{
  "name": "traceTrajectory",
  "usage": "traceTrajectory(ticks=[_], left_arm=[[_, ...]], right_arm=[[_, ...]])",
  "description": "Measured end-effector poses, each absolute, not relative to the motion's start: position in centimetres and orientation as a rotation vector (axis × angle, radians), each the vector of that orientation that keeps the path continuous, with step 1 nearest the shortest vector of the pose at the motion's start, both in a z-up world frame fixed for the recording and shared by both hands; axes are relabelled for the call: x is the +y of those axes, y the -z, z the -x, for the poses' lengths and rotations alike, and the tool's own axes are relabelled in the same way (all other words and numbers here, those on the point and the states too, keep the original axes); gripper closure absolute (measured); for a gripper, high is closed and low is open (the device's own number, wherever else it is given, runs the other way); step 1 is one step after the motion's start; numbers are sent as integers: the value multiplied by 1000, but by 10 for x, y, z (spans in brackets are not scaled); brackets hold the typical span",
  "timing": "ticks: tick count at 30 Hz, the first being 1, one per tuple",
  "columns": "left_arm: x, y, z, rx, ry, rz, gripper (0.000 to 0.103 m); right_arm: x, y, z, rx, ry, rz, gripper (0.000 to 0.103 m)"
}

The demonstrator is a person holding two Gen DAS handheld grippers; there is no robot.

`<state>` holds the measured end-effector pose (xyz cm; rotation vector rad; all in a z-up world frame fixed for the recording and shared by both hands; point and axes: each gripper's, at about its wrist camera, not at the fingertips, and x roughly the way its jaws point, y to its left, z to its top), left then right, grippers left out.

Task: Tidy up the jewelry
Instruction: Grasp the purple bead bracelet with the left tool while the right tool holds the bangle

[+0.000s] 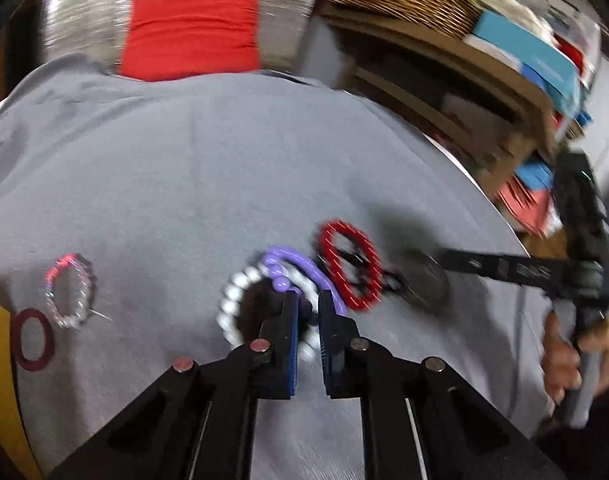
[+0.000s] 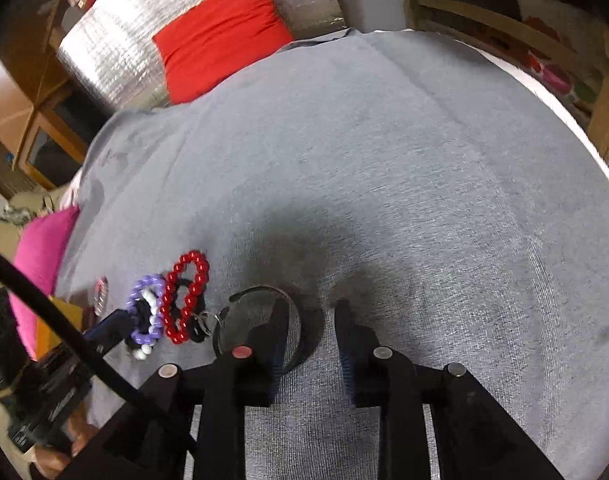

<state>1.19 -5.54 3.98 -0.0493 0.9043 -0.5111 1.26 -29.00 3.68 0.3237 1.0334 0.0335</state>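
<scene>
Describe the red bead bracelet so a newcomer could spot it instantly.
On the grey cloth, find the tangled cluster ahead of the left hand-held gripper. The red bead bracelet lies on its right side, beside the purple bracelet and white bracelet: glossy red beads, pinched oval.

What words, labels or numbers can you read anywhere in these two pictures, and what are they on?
None can be read.
Blue boxes on the wooden shelf: pale marks on their faces, too blurred to read.
Red bracelet, purple bracelet, white bracelet, grey cloth, red cushion: no text visible.
</scene>
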Motion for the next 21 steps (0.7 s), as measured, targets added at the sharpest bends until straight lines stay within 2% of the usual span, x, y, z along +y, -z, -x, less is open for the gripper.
traceTrajectory(ticks=[2,5,7,8,10,13,15,17,21], left_arm=[[-55,-39,-6,926,536,47,93],[-52,-37,2,945,539,15,93],[-49,-37,6,949,545,1,93],[-46,-38,9,952,552,8,93],[-42,-41,12,950,542,23,93],[-38,-42,7,953,515,74,84],[-32,-42,-1,955,501,155,63],[-29,-41,-9,955,475,209,54],[-30,-33,-30,981,455,338,54]], right_arm=[[-281,-32,-14,1064,-46,-277,73],[-267,-31,-11,1036,-27,-180,74],[-259,-30,-10,1020,-15,-128,84],[-253,-29,-9,1014,-12,-87,96],[-244,-30,-7,1003,-8,-42,97],[-238,-32,-4,982,12,-6,99],[-235,-36,-3,962,32,5,100],[-234,-40,0,939,52,15,100],[-241,-50,-1,907,81,0,100]])
